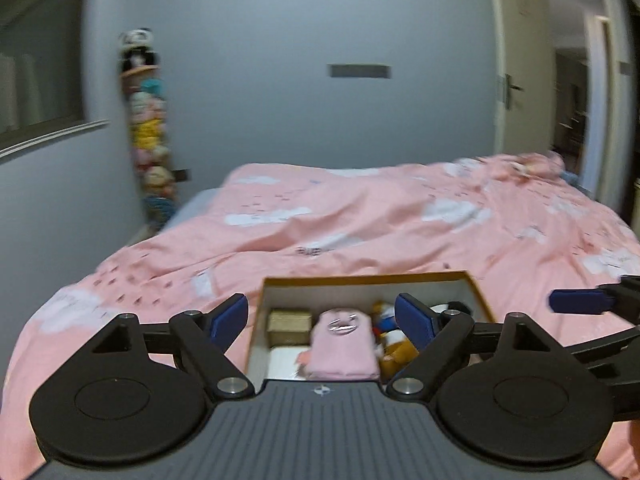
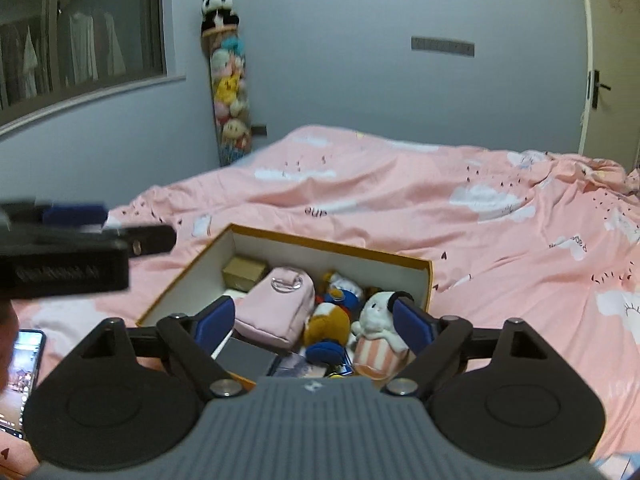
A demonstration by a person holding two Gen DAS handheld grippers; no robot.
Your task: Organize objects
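Both grippers, left gripper (image 1: pixel 322 316) and right gripper (image 2: pixel 313 320), hover wide open and empty above the box (image 2: pixel 340 246) on the bed (image 2: pixel 400 200), where pouch (image 2: pixel 276 304) and plush toys (image 2: pixel 380 320) already sit, so sorting looks nearly finished.

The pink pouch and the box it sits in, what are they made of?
The pink pouch looks like soft matte fabric: it sags and has stitched seams, with a clear ring on top. The box looks like stiff cardboard: thin straight walls, orange outside, plain white inside.
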